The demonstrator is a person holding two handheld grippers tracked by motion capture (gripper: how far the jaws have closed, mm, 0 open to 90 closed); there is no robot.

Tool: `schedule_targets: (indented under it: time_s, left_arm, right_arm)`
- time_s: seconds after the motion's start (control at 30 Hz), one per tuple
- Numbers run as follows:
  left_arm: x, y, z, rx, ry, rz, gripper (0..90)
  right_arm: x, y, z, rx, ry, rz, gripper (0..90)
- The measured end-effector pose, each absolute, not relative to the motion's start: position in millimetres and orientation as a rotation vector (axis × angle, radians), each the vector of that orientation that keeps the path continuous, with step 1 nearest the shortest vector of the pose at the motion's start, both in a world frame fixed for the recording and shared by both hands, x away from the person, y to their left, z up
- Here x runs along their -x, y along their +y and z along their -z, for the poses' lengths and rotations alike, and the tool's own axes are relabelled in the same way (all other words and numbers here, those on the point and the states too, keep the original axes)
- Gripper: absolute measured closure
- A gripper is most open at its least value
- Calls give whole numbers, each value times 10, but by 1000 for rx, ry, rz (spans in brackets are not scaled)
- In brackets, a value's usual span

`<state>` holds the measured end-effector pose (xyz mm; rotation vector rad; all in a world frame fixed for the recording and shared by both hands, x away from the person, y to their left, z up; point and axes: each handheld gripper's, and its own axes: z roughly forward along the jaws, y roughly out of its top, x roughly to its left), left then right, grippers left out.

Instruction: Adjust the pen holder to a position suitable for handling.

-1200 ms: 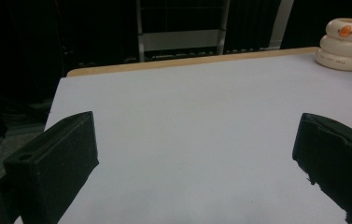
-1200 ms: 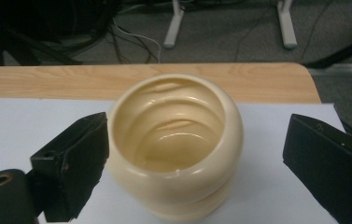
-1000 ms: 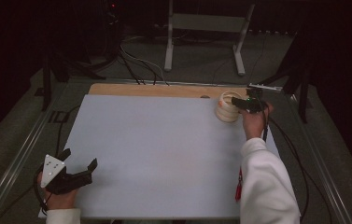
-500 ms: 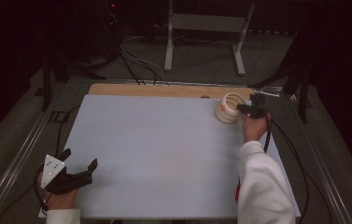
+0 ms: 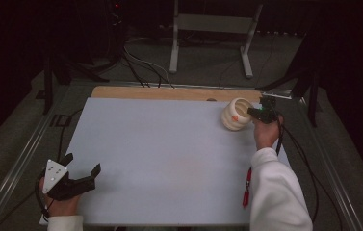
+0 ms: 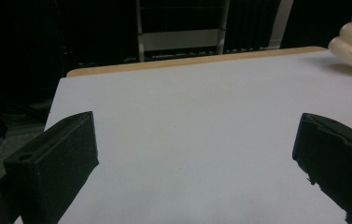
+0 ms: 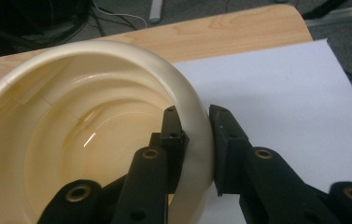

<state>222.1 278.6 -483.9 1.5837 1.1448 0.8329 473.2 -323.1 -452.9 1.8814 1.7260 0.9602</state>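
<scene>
Since a second ago the bowl (image 5: pixel 235 114) has tipped up off its base and slid a bit toward the right edge; its mouth now faces up and right. Left gripper hasn't moved.

Table (image 5: pixel 169 159): flat, matte pale grey sheet over a light wood board (image 5: pixel 169 93), wood grain showing along the far edge.

Bowl: cream, glossy, ribbed outside in stacked rounded rings, smooth inside with a yellowish sheen (image 7: pixel 94 140). Sits at the far right of the table, tilted. Small orange mark on its side in the high view.

Right gripper (image 5: pixel 257 112): clenched on the bowl rim, one black jaw inside, one outside, wall pinched between them (image 7: pixel 197 135). Jaws are matte black with bolt holes.

Left gripper (image 5: pixel 82 166): released, jaws spread wide, resting at the near left corner. Blocky black pads (image 6: pixel 57 158), foam-like texture, right one ragged at the edge. Grey triangular plate on top.
</scene>
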Motion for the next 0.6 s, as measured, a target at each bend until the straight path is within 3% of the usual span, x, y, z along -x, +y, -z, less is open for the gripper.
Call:
schedule_targets:
  time_s: [0.6]
  left_arm:
    - [-2230, 2762, 4848, -1598, 1142, -837, 7]
  right_arm:
    - [-4281, -2906, 4273, -1640, 1964, -1002, 777]
